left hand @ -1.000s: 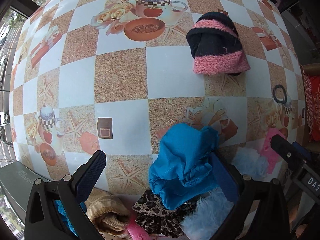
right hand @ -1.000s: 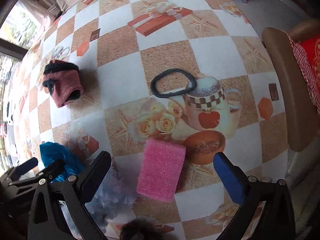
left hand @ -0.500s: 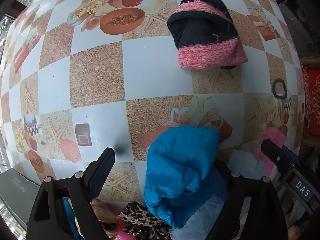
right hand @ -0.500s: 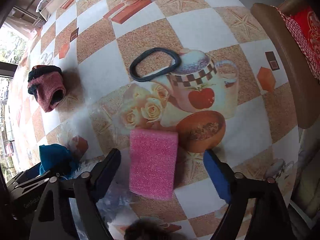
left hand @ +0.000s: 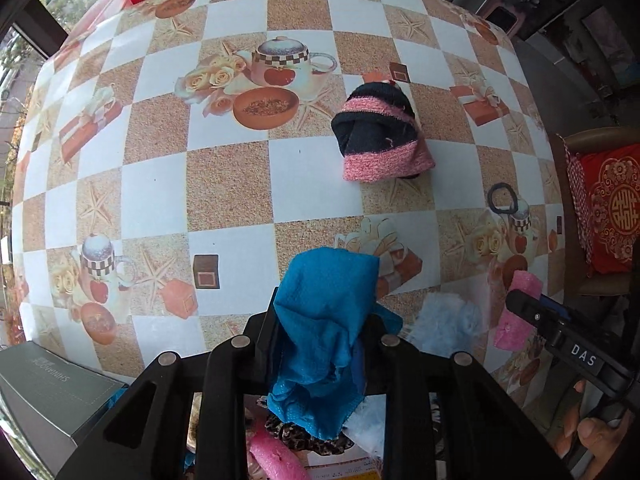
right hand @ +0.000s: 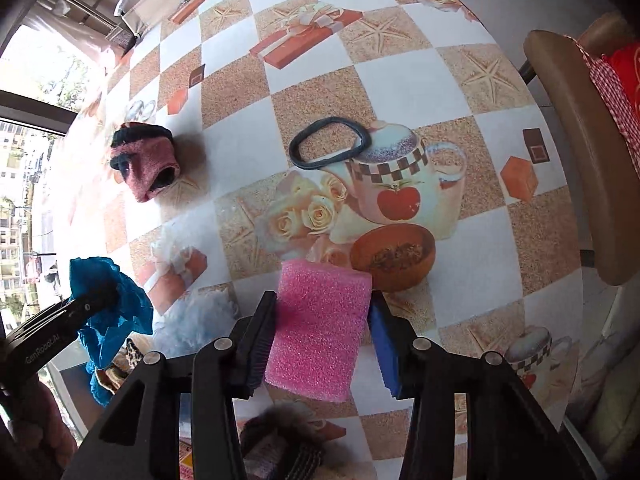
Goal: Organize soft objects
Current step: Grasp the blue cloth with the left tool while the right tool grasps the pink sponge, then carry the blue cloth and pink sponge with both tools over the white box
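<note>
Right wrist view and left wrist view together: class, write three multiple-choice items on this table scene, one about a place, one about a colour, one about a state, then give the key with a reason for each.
1. Where does the dark elastic loop lie?
A. On the tablecloth beside the printed teapot
B. Inside the grey box
C. On the chair

2. What colour is the foam block between the right gripper's jaws?
A. Green
B. Pink
C. White

3. What is the state of the left gripper?
A. Open over a bare square
B. Shut on the knitted hat
C. Shut on the blue cloth

Key: 1 A, the loop rests flat on the table, overlapping the teapot print. 2 B, the block is bright pink. 3 C, its jaws have just been closing and now pinch the blue cloth, while the knitted hat lies apart.
</note>
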`<state>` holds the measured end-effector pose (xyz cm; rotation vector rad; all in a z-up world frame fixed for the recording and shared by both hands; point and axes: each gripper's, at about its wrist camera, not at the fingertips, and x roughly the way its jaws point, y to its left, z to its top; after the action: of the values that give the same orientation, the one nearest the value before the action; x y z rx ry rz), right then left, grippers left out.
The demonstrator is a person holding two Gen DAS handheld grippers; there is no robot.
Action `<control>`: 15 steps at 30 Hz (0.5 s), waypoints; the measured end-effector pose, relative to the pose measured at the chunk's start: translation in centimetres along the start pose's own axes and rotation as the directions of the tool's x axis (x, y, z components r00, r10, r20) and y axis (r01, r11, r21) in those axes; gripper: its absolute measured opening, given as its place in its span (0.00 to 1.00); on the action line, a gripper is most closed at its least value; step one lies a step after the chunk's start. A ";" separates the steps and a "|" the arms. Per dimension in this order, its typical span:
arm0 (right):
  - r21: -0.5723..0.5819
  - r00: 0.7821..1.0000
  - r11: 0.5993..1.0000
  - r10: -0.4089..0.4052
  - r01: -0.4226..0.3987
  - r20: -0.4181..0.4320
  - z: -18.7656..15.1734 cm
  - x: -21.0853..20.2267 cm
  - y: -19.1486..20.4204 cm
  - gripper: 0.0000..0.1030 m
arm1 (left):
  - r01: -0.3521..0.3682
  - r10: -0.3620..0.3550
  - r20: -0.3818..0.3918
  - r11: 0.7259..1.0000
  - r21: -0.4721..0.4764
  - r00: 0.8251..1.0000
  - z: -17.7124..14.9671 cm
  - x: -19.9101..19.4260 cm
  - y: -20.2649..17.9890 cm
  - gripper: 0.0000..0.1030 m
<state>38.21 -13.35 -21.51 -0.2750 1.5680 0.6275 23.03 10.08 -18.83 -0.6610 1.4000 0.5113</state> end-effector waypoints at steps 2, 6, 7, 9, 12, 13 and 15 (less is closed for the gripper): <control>-0.006 1.000 1.000 0.009 -0.009 0.007 -0.6 -1.1 -0.2 0.45 | 0.001 -0.001 0.018 1.000 0.007 1.000 -0.7 -1.2 0.0 0.29; -0.034 1.000 0.999 0.024 -0.024 0.010 -1.4 -3.6 0.4 0.45 | -0.001 0.000 0.049 1.000 0.016 0.999 -3.6 -3.2 -0.2 0.29; -0.045 1.000 0.999 0.025 -0.025 0.009 -1.7 -4.0 0.6 0.45 | 0.004 -0.005 0.055 1.000 0.015 0.998 -4.4 -3.3 -0.3 0.29; -0.065 1.000 0.997 0.028 -0.028 0.009 -2.3 -5.0 0.9 0.46 | 0.003 -0.004 0.065 1.000 0.015 0.998 -5.3 -4.1 -0.5 0.29; -0.087 0.999 0.995 0.042 -0.042 0.004 -3.1 -5.8 1.4 0.45 | -0.020 0.019 0.087 1.000 0.015 0.996 -6.8 -5.3 0.0 0.29; -0.095 0.999 0.994 0.047 -0.046 0.002 -3.2 -5.8 1.9 0.46 | -0.017 0.016 0.090 1.000 0.006 0.996 -7.1 -5.6 0.1 0.29; -0.115 0.998 0.992 0.056 -0.056 -0.002 -3.4 -6.0 2.8 0.46 | -0.017 0.018 0.095 1.000 -0.015 0.995 -7.9 -6.4 0.7 0.29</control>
<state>34.51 -14.10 -15.03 -0.3177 1.5452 0.7630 16.11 5.43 -12.95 -0.6286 1.3144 0.5604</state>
